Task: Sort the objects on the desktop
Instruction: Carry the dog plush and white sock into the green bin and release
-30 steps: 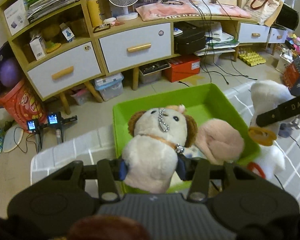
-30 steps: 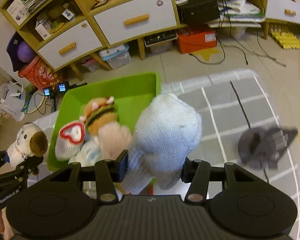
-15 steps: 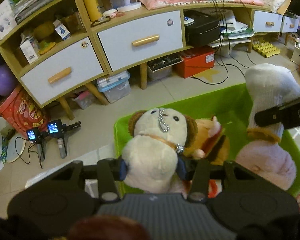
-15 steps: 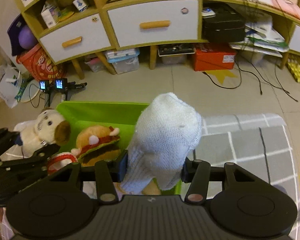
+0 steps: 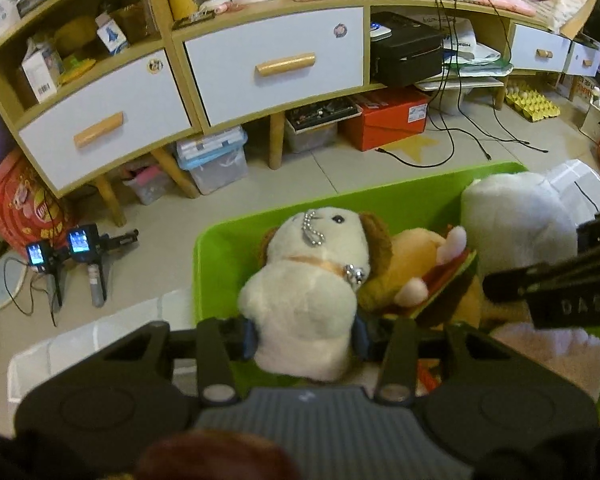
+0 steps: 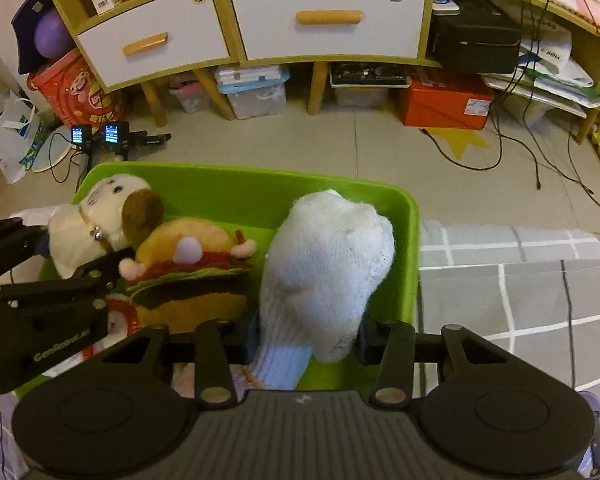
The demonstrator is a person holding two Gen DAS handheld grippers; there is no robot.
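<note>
Now both grippers hang over a green bin (image 6: 410,216) of soft toys: the left gripper (image 5: 303,330) pinches a cream plush dog (image 5: 304,300), the right gripper (image 6: 307,336), its jaws just narrowed, squeezes a white knitted toy (image 6: 324,264) — each poised, likely, for dropping in. Beneath lies a grey checked cloth (image 6: 512,280) — beyond, tiled floor and cluttered drawers.

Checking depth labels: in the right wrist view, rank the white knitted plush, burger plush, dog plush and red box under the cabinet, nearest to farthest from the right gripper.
1. White knitted plush: between the right gripper pads.
2. Burger plush: left, in the green bin.
3. Dog plush: farther left, in the left gripper.
4. Red box: on the floor beyond the bin.
</note>
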